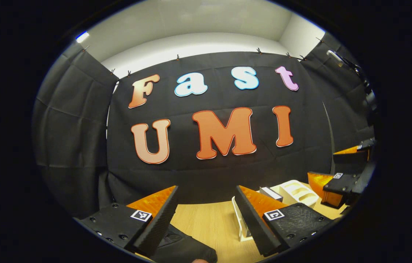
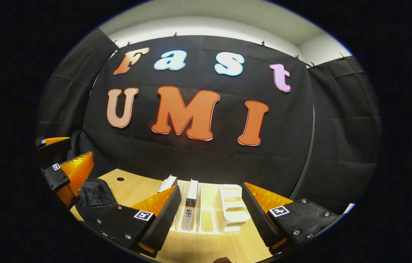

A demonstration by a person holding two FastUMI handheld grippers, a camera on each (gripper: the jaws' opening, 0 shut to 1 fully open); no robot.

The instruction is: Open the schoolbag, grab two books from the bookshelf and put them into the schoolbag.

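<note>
Hovering tools: both hang above the wooden worktop (image 2: pixel 136 184), each with its fingers apart and nothing between them.
Left tool (image 1: pixel 206 215): above the black schoolbag (image 1: pixel 182 244).
Right tool (image 2: pixel 209 215): facing the white bookshelf (image 2: pixel 233 213).
Books: one book (image 2: pixel 191 208) stands upright in the bookshelf, a second book (image 2: pixel 168 182) leans just beside it.
Schoolbag: lies at the worktop's left side, well apart from the bookshelf.

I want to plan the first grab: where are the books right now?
In the right gripper view, the two books stand upright in the white bookshelf on the wooden table, just ahead of the open right gripper, with the black schoolbag to their left.
</note>
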